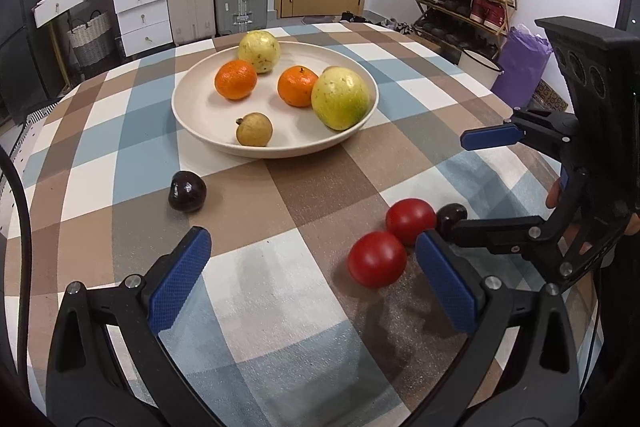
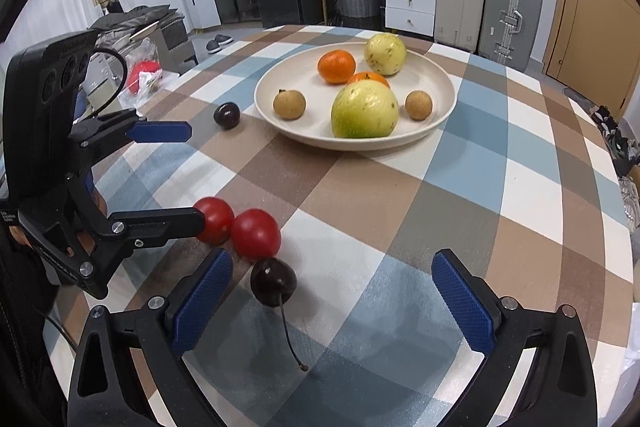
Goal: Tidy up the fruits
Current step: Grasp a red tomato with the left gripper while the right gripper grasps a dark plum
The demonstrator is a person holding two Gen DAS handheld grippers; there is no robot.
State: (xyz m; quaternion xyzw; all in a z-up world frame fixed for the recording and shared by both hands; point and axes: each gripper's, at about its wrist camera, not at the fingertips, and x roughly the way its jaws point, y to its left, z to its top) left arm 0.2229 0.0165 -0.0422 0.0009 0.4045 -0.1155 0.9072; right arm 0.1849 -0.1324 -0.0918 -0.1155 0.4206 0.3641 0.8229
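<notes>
Fruits are split: plate [image 2: 440,115] holds two oranges [image 2: 337,67], two guavas [image 2: 364,111] and two longans [image 2: 289,104], so it reads as the collection point. Outside it, on the checked cloth [image 2: 500,207]: two tomatoes [image 2: 256,234] touching each other, a stemmed cherry [image 2: 273,281] just beside them, and a second cherry [image 1: 187,191] alone near the plate's rim. Right gripper [image 2: 332,303] is low over the cloth, jaws spread wide and empty, stemmed cherry just inside its left pad, likely lined up to pinch it. Left gripper [image 1: 312,283] is also released, holding nothing, aimed between the lone cherry and the tomatoes; probably staged for either. Round fruit may roll on contact.
</notes>
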